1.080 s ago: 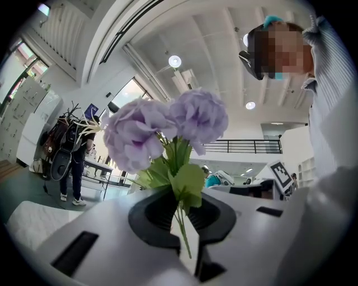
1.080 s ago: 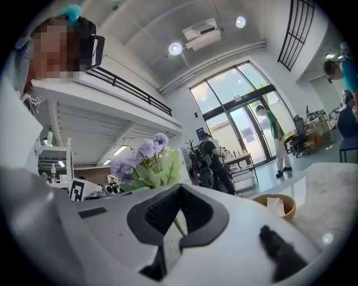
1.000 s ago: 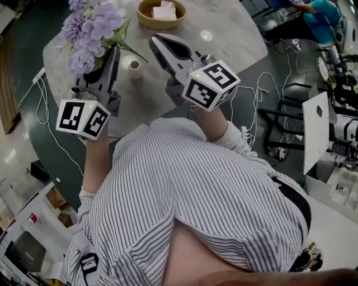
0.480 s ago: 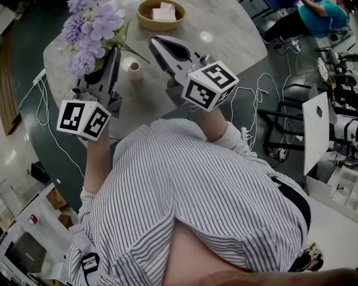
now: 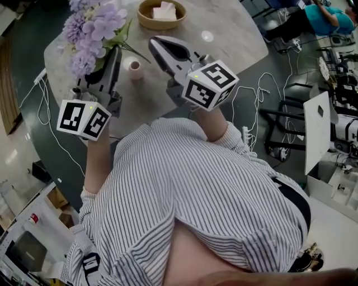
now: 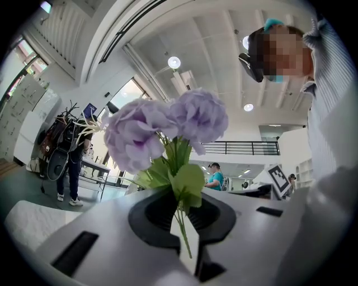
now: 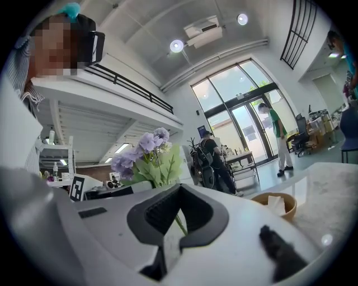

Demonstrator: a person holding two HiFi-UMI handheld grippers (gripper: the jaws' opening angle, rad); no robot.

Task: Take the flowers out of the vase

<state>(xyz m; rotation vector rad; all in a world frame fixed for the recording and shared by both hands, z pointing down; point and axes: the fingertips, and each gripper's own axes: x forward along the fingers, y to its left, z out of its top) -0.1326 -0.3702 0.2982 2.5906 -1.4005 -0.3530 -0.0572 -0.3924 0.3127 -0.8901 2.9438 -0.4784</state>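
A bunch of purple flowers (image 5: 92, 31) with green leaves is held up over the table's left part, clear of the small pale vase (image 5: 134, 69). My left gripper (image 5: 116, 51) is shut on the thin green stems. In the left gripper view the blooms (image 6: 168, 128) rise just past that gripper (image 6: 174, 195), and a stem (image 6: 184, 237) runs down between the jaws. My right gripper (image 5: 154, 42) hovers right of the vase, jaws together, nothing gripped. From the right gripper (image 7: 179, 190) the flowers (image 7: 146, 153) show to the left. The vase is hidden in both gripper views.
A wooden bowl (image 5: 161, 12) with white napkins stands at the far side of the marble table (image 5: 224, 33), also seen as a bowl (image 7: 274, 204) to the right. Cables and equipment racks (image 5: 291, 123) lie on the floor to the right. People stand in the background.
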